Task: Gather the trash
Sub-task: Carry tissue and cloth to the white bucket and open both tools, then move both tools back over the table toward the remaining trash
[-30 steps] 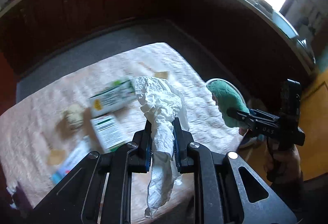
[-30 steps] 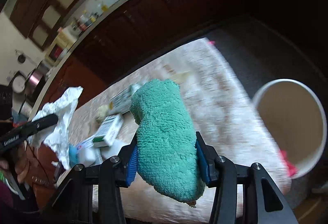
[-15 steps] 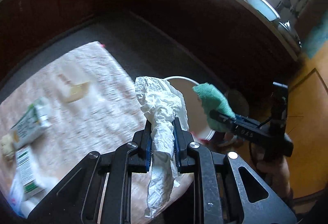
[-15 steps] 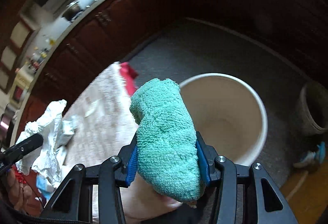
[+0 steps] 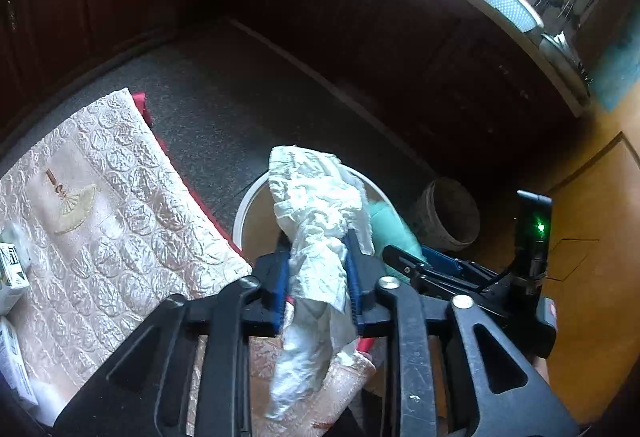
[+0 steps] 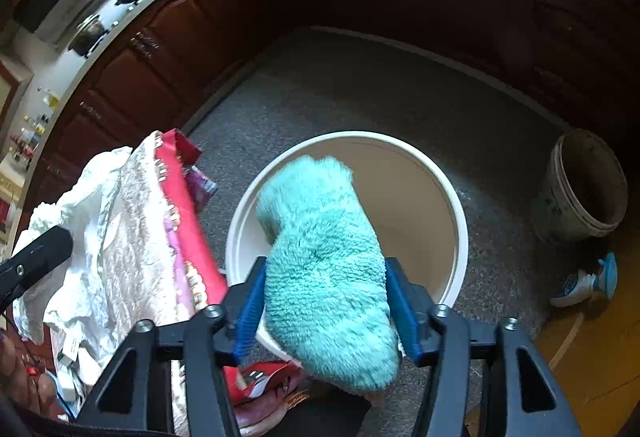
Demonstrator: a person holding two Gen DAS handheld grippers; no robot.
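Right gripper (image 6: 326,301): your blue pads were clamped on the teal fuzzy cloth (image 6: 324,261), which filled the gap between them from side to side.
Left gripper (image 5: 318,277): you had it pinched narrow on the crumpled white paper (image 5: 316,221), with a tail of paper hanging down behind the pads.
White bucket (image 6: 460,237): it stood on the grey floor just beside the edge of the table, its mouth open and showing nothing inside in either view.
Key relation: from the right wrist view the cloth lay directly over the bucket mouth, nearer its close rim than its centre, so a release there looked likely to land inside.
Cloth axis: it ran forward along your fingers, its free end pointing out over the bucket.
Paper versus bucket: the upper wad overlapped the near-left rim, but your left pads sat by the corner of the quilted tablecloth (image 5: 120,237), so you probably needed to carry it further right and forward.
Nearer hand: the right one.
Risk: the paper's hanging tail could have caught on the table edge.
Second bucket (image 6: 584,189): a grimy one stood well apart to the right.
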